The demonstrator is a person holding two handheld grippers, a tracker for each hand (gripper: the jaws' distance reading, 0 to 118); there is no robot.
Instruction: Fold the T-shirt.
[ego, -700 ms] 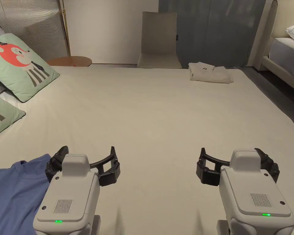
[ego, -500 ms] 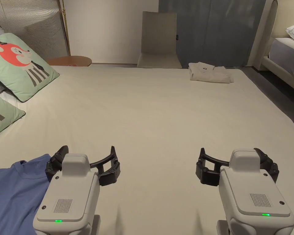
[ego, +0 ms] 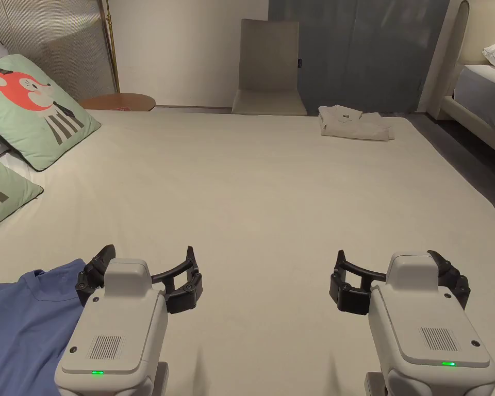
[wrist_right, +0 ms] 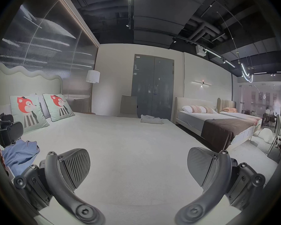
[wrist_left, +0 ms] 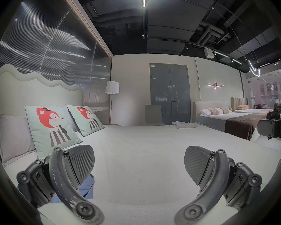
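Left gripper (ego: 147,273): grey plastic body with a green light, black curved jaws standing wide apart, nothing between them; ribbed rubber pads (wrist_left: 82,163) show in the left gripper view.
Right gripper (ego: 393,276): same grey shell and black jaws, also spread wide and empty, above the bare sheet.
Blue T-shirt (ego: 19,319): soft blue knit with a round ribbed collar, lying loose and not folded at the near left corner of the bed, just beside the left gripper; whether the outer jaw touches the cloth, I cannot tell.
Bed (ego: 272,206): large, flat, covered with a smooth cream sheet with fine texture.
Cushions (ego: 32,111): two square, pale green, with a red fox picture, leaning at the left near a wavy padded headboard (wrist_left: 31,82).
Folded garment (ego: 352,122): cream cloth, folded in a low pile at the far right corner of the bed, well apart from both grippers.
Chair (ego: 269,67): beige, straight back, behind the far edge of the bed.
Room: grey double door (wrist_left: 169,95), white floor lamp (wrist_left: 112,87), second bed (wrist_right: 217,123) with a brown blanket on the right, dark open ceiling with strip lights.
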